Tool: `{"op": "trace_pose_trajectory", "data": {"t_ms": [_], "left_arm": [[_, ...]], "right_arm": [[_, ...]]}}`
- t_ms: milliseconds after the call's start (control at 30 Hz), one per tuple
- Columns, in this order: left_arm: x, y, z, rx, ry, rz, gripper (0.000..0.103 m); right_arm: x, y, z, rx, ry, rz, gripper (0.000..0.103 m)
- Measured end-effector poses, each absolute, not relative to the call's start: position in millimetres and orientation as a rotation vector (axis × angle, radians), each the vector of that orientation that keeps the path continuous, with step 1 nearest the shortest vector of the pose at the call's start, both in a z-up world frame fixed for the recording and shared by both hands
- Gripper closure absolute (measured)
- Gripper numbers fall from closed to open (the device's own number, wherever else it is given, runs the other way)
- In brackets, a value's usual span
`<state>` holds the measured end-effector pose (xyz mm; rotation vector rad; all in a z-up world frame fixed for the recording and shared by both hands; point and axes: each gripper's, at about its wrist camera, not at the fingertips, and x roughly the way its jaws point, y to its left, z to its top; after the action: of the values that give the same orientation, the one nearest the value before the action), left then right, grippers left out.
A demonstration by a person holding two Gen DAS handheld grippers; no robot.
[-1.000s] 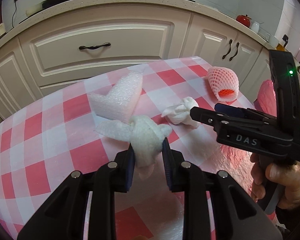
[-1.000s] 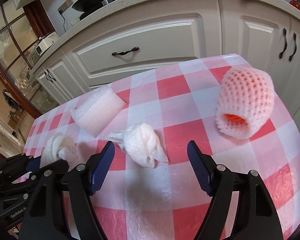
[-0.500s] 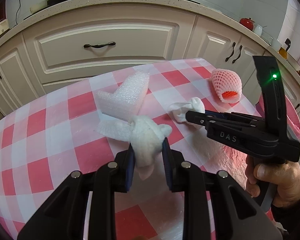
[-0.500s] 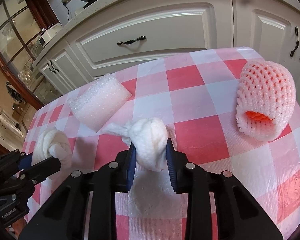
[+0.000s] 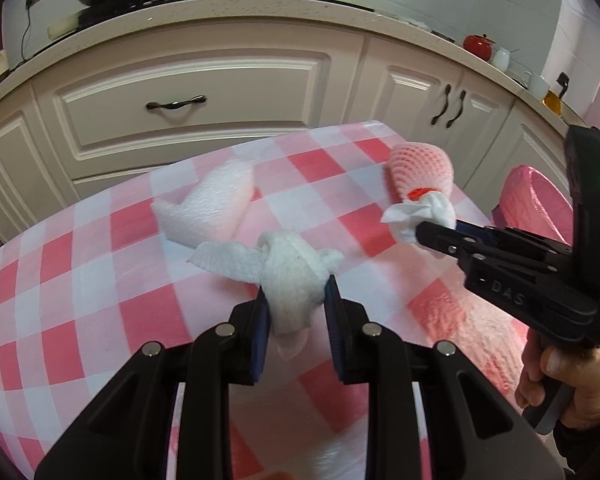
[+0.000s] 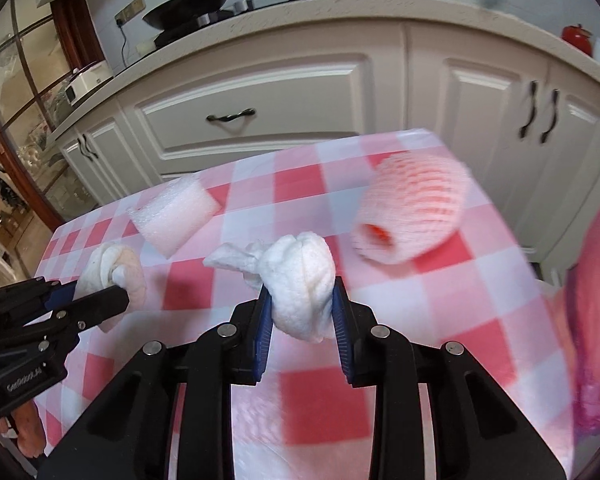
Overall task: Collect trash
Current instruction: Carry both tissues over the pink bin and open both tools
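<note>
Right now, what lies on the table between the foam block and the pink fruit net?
Only bare checked cloth between the foam block and the fruit net, clearest in the right wrist view.

A table [image 5: 100, 248] covered in a red-and-white checked cloth carried the things. On it, beyond the tips of the left tongs [image 5: 296, 300] and a little to their left, lay a white foam block [image 5: 212, 208]. Farther to the right, near the table's far right corner and past the tips of the right tongs [image 6: 302, 304], a pink foam fruit net [image 6: 416, 212] lay on its side, with something orange-red showing inside its open end.
</note>
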<state>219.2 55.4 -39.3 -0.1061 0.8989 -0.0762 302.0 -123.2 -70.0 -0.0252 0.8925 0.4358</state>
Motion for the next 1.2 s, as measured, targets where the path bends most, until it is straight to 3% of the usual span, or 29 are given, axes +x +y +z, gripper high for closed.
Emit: {"op": "trace_pose_trajectory", "data": {"t_ms": [567,1200], "left_arm": [[233,-37,-6,-0.035,0.849,-0.187,0.078],[269,-191,29,0.044,0.786,-0.381,0.077]], "right_arm": [[284,-245,-29,0.023,0.821,0.293,0.074],[281,-406,-2,0.086,0.760,0.073,0.074]]}}
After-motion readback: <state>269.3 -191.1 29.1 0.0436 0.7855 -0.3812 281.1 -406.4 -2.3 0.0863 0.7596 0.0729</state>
